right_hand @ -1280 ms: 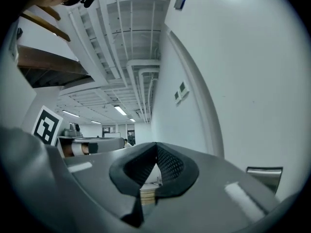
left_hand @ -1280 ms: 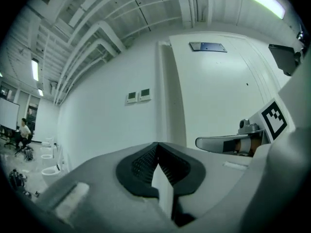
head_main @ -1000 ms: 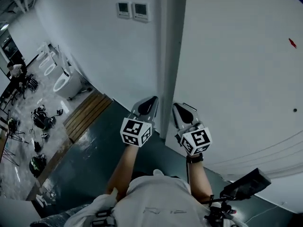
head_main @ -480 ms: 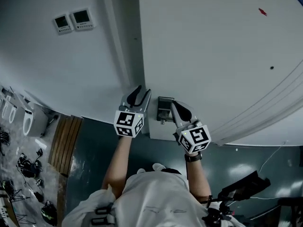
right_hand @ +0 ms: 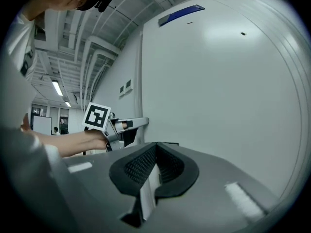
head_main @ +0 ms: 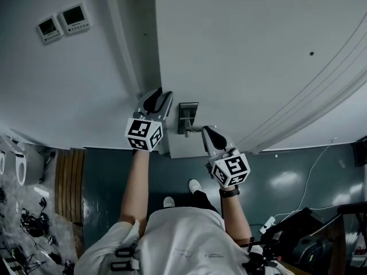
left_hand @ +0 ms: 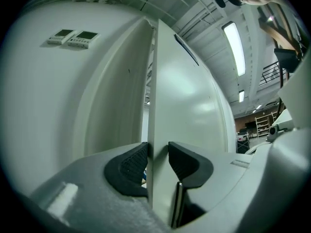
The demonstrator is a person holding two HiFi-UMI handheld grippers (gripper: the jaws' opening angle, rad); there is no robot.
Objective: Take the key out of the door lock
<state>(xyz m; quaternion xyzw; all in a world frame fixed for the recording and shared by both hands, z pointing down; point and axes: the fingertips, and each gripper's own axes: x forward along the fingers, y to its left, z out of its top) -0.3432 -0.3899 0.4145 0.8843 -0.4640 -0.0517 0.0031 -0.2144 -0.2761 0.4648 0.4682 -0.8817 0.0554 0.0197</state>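
The white door (head_main: pixel 241 67) stands ajar, with a dark lock plate (head_main: pixel 188 112) and a lever handle (head_main: pixel 194 129) near its edge. No key can be made out in any view. My left gripper (head_main: pixel 156 96) holds level at the door's edge (left_hand: pixel 156 130). Its jaws have just opened wide and closed a little, and both pads lie against the door's two faces (left_hand: pixel 158 159). My right gripper (head_main: pixel 205 132) is shut and empty, its tips just below the handle. In the right gripper view (right_hand: pixel 155 152) the lock plate (right_hand: pixel 167 143) peeks over the tips, and the left gripper (right_hand: pixel 133 130) shows beyond.
The door frame (head_main: pixel 123 67) and a white wall with two small control panels (head_main: pixel 62 22) are left of the door. The floor (head_main: pixel 298 176) is dark, with a thin cable at right, wooden boards (head_main: pixel 69 182) and bags at far left.
Both grippers have come up to the door near the lock. The left jaws, shut a second ago, now straddle the door's edge. The right gripper has sunk to beside the handle.
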